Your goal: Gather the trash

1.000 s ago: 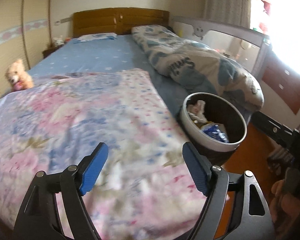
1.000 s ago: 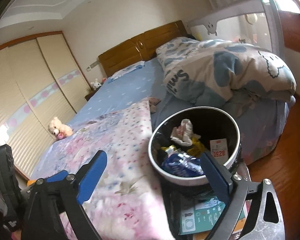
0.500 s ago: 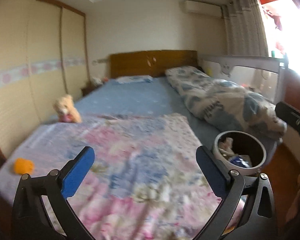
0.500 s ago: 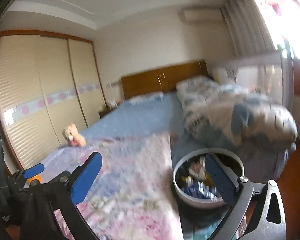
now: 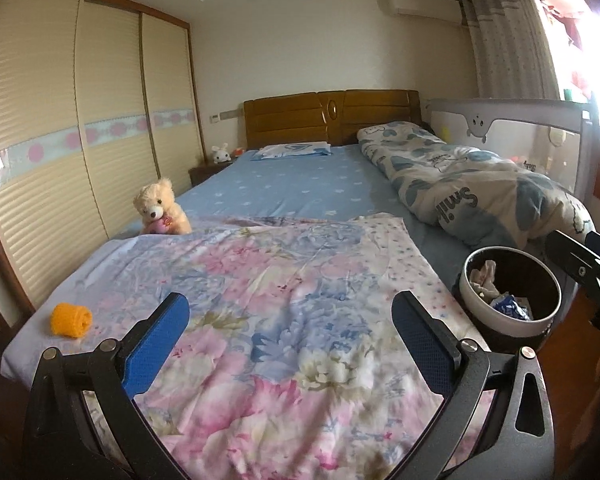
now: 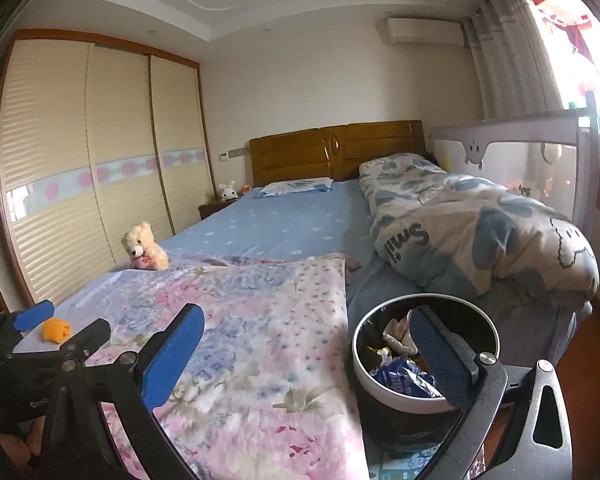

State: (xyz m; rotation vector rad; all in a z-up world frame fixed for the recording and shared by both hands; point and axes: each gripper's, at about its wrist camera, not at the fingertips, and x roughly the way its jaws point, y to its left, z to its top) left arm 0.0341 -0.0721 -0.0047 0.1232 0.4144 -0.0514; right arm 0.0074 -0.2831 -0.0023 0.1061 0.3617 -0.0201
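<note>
A round black trash bin with a white rim (image 5: 471, 296) stands at the bed's right foot corner; it also shows in the right wrist view (image 6: 360, 364). Crumpled paper (image 5: 485, 278) and a blue wrapper (image 6: 400, 376) lie inside it. My left gripper (image 5: 286, 344) is open and empty above the floral blanket (image 5: 284, 280). My right gripper (image 6: 304, 356) is open and empty, its right finger in front of the bin. An orange knitted thing (image 5: 71, 319) lies at the blanket's left corner and also shows in the right wrist view (image 6: 56, 330).
A teddy bear (image 5: 160, 208) sits on the bed's left edge. A rolled duvet (image 5: 480, 196) lies along the right side by a bed rail (image 5: 540, 120). A wardrobe (image 5: 60, 152) lines the left wall. Wooden floor (image 6: 596, 360) is to the right.
Both grippers have pulled back and tilted up from the bin. The view has widened to the whole bed and room. Both stayed open.
</note>
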